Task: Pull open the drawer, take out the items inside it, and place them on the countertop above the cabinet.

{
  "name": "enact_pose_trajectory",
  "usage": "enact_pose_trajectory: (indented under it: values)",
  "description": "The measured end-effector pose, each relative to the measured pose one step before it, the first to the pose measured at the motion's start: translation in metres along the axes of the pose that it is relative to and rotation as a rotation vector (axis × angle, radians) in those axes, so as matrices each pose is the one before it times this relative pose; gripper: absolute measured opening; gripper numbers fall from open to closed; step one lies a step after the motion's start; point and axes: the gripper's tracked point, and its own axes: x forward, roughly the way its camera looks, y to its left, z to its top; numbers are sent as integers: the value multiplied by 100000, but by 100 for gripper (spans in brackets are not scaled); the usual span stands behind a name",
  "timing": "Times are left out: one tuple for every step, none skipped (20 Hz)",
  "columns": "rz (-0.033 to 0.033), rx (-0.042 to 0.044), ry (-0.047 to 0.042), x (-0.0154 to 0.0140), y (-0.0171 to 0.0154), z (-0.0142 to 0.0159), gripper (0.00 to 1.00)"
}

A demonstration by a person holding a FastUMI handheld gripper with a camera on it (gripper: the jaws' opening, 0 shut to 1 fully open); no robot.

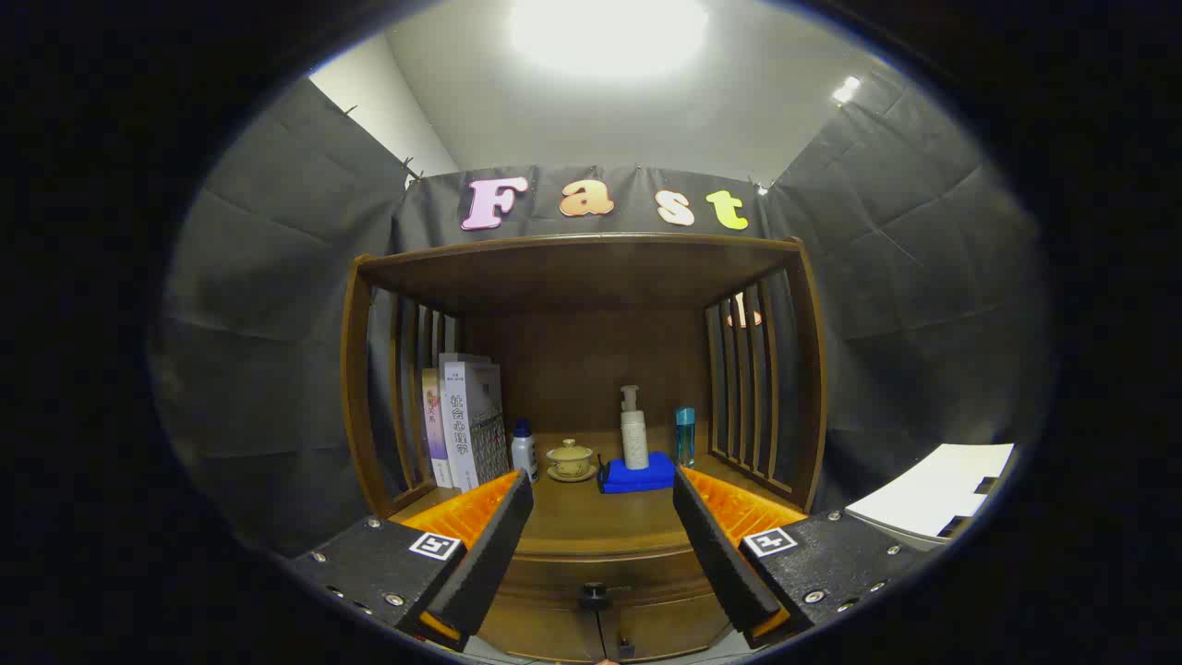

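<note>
The gripper stands wide open and holds nothing. Between its fingers and a little below them is the closed drawer with its dark knob. Beyond the fingers, on the countertop, stand a teacup, a pump bottle on a blue cloth, and books.

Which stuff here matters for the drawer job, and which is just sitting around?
Job: drawer with its knob, shut; countertop; gripper, fingers open.

Lying about: books, small bottle, teacup, pump bottle on blue cloth, teal bottle, paper.
</note>
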Motion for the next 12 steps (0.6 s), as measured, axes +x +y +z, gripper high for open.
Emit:
enact_pose_trajectory:
  values:
    - [211,-533,372,40,58,-255,95]
    - [46,-452,728,-5,-115,-491,95]
    - [315,-370,1047,123,33,-431,96]
    - [463,-444,933,50,66,-624,96]
    - [1042,-249,1063,198,285,-510,95]
    - [1744,-232,1075,209,581,-400,96]
    - [1157,-123,1135,227,223,-323,96]
    - [809,-270,385,150,-2,-357,96]
    - [670,-681,-352,73,82,-215,95]
    - [116,-688,-51,-21,-71,-129,95]
    - [299,-463,222,78,44,-298,95]
    - [936,-449,334,176,326,-508,96]
